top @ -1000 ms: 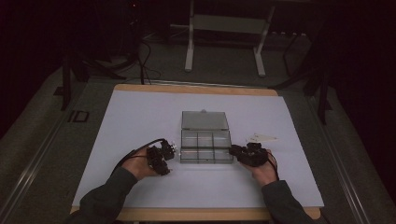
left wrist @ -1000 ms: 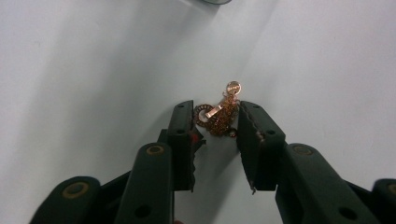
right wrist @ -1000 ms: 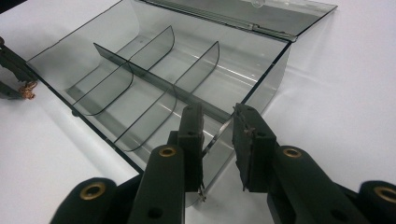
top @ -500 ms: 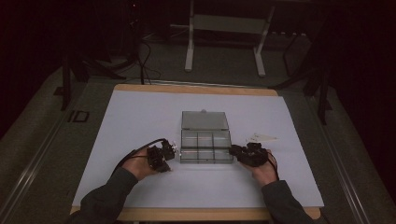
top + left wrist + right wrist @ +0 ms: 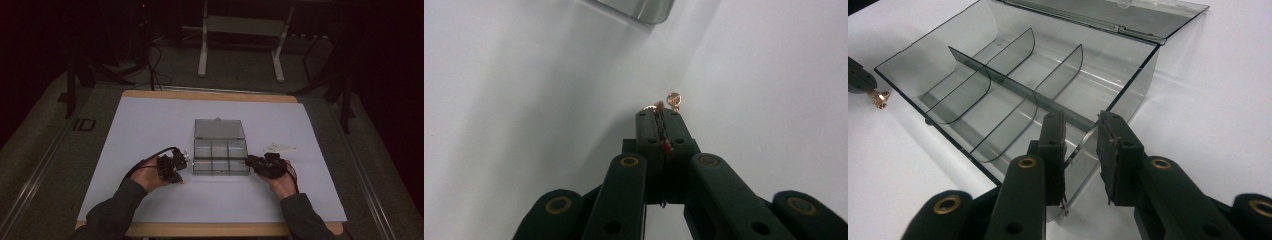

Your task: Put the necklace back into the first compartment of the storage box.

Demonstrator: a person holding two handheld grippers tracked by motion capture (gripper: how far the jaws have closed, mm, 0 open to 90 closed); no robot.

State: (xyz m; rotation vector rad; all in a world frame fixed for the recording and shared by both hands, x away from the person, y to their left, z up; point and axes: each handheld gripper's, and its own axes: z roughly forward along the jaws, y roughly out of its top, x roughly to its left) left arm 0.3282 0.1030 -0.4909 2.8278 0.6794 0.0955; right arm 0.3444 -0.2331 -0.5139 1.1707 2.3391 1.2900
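A clear grey compartment box (image 5: 220,157) lies open at the middle of the white sheet, its lid (image 5: 219,129) folded flat behind it. Left of the box, my left gripper (image 5: 184,159) (image 5: 659,111) is shut on a thin chain with a small copper-coloured piece (image 5: 673,99) poking out past the tips, just above the sheet. The same piece (image 5: 879,98) shows beside the box's left end in the right gripper view. My right gripper (image 5: 248,161) (image 5: 1080,135) is open, its jaws astride the box's end wall (image 5: 1128,85) near the front right corner, with a gap between the pads.
A small pale slip (image 5: 280,147) lies on the sheet right of the box, just beyond my right hand. The white sheet (image 5: 150,125) covers a wooden table with its front edge (image 5: 210,230) near my forearms. Stand legs (image 5: 202,55) and cables sit on the dark floor beyond.
The left gripper's jaws look closer together than a second ago. Both hands and the box have kept their places.
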